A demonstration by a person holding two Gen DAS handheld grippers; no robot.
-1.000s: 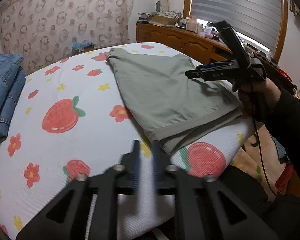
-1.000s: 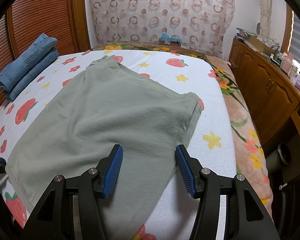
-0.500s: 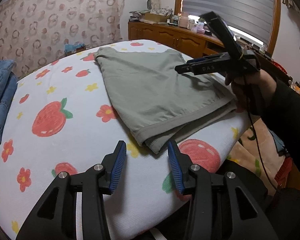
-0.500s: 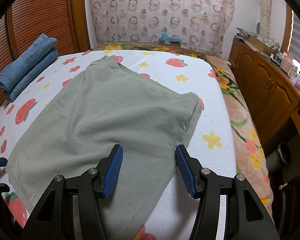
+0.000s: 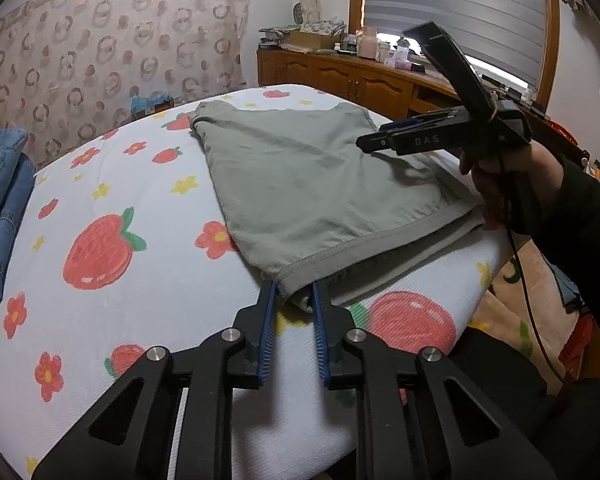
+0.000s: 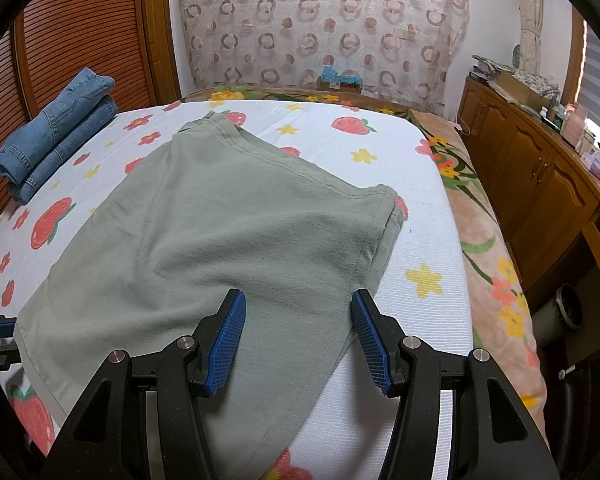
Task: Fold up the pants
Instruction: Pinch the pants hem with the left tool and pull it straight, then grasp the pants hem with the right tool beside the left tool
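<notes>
Green pants (image 6: 228,240) lie flat, already doubled, across the strawberry-print bed cover (image 5: 100,312), waistband toward the near edge. Left gripper (image 5: 294,296) has just been closing, its 2 blue pads now pinching the near waistband corner; right gripper (image 6: 298,322) hangs half open above the cloth, holding nothing. Step looks like the corner pickup for the next fold: right needs its own grip on the waistband's other corner, then both carry that end toward the hems.

Left hand-held gripper (image 5: 294,294) just closing; right hand-held gripper (image 6: 298,312) agape.
</notes>
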